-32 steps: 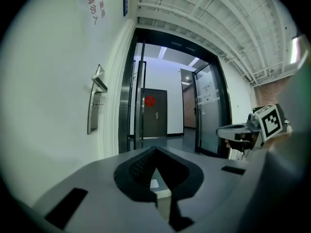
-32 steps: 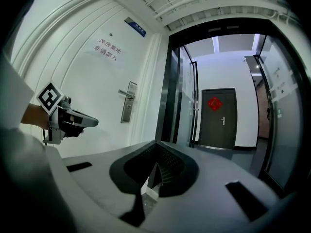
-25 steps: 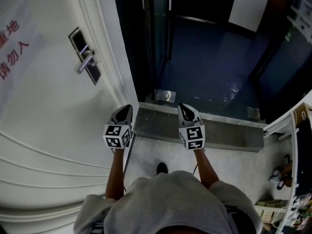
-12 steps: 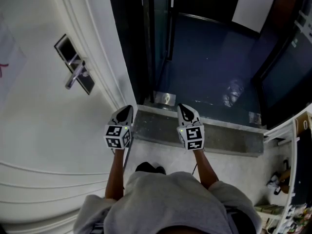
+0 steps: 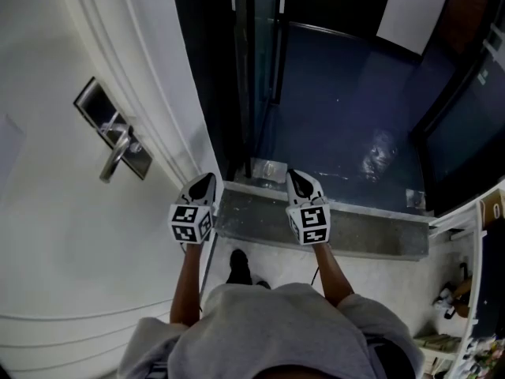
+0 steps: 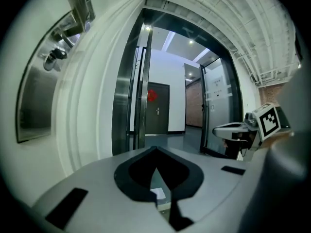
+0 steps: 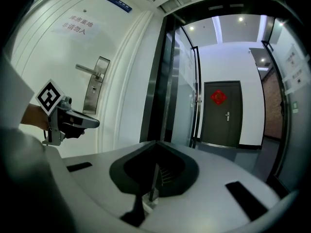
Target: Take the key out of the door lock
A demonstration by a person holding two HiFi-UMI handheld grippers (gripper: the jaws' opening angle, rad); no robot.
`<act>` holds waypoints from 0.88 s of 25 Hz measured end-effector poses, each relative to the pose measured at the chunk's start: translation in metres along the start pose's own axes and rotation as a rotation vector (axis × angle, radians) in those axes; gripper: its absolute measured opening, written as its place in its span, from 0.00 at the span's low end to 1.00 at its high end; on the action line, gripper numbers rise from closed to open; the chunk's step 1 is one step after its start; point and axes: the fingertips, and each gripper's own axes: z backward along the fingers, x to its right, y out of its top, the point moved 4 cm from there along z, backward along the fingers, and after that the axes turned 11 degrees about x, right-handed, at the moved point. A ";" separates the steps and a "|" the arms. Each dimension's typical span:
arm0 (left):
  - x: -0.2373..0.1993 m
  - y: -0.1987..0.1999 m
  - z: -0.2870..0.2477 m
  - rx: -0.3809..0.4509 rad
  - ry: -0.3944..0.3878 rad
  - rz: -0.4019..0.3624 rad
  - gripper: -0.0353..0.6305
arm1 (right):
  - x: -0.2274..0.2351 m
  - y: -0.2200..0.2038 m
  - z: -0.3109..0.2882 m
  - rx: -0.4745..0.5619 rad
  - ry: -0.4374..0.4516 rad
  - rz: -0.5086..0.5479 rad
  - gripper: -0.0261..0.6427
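Sliding lower and nearer in the head view, the lock plate [image 5: 101, 121] and its lever handle [image 5: 115, 153] are drawing closer as the person is stepping up. The left gripper [image 5: 208, 175] and right gripper [image 5: 293, 173] are hanging with jaws pressed together, empty, well apart from the lock. The key, possibly the small stub [image 6: 52, 57] beneath the handle, is sitting there untouched. Pulling askew is risking a jam, or swinging the white door [image 5: 71, 243]. Beyond the stone threshold [image 5: 355, 229], a dark corridor floor [image 5: 339, 93] is gleaming.
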 end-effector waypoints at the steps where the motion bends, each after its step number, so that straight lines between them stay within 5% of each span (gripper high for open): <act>1: -0.004 0.002 -0.010 -0.002 -0.010 -0.001 0.08 | 0.002 0.002 -0.009 0.000 -0.003 0.001 0.07; 12: -0.050 0.017 -0.104 0.013 -0.144 0.000 0.08 | 0.014 0.013 -0.111 0.005 -0.055 0.034 0.07; 22: -0.073 0.010 -0.140 0.007 -0.135 0.020 0.08 | 0.021 0.004 -0.157 -0.005 -0.027 0.051 0.07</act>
